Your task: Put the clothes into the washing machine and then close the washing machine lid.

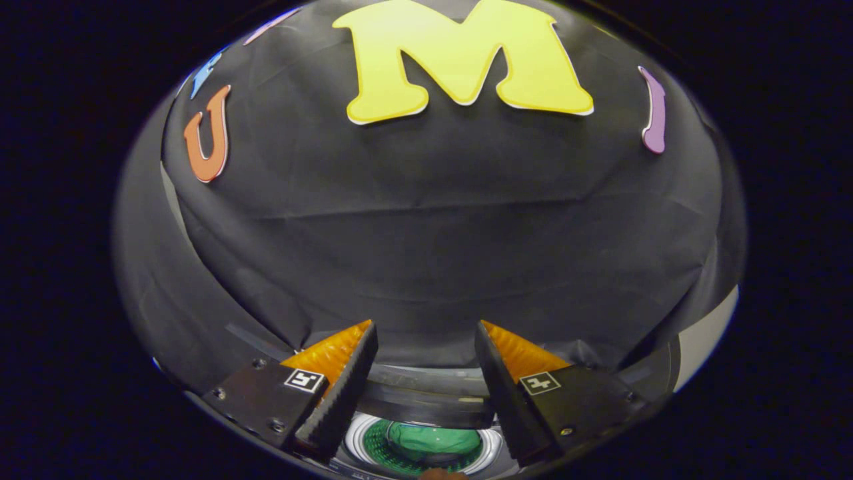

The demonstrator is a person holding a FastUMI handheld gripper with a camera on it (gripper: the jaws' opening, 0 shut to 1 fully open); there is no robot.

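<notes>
The gripper (426,353) is held above the machine with its fingers (336,400) spread wide apart; nothing is pinched between them and neither pad touches anything.

Between the fingers and below them, the round opening of the washing machine (360,437) is seen, a pale ring around a drum lit green. Inside that drum lies a soft, crumpled bundle of green cloth (433,441), so the clothes are judged to be already in the machine. A small brownish shape is glimpsed at the near rim, too little of it being visible to be named.

Just beyond the opening, spanning the gap between the fingers, a dark curved band (426,403) is seen; it is taken to be the raised washing machine lid, though this cannot be told for certain. If so, the closing step is judged to be what remains.

The cloth would be expected to handle as light, limp and yielding, with no firm edge; were it to need pushing deeper, a bunched fold would be the place to take it. The lid is judged rigid, smooth and possibly slippery; it would best be taken at its free front edge, or pressed from behind, and lowered gently.

No brand or label can be read on the machine. Small square coded markers (304,380) are carried on the finger mounts.

Beyond everything hangs the black cloth wall (440,227) of the booth.
</notes>
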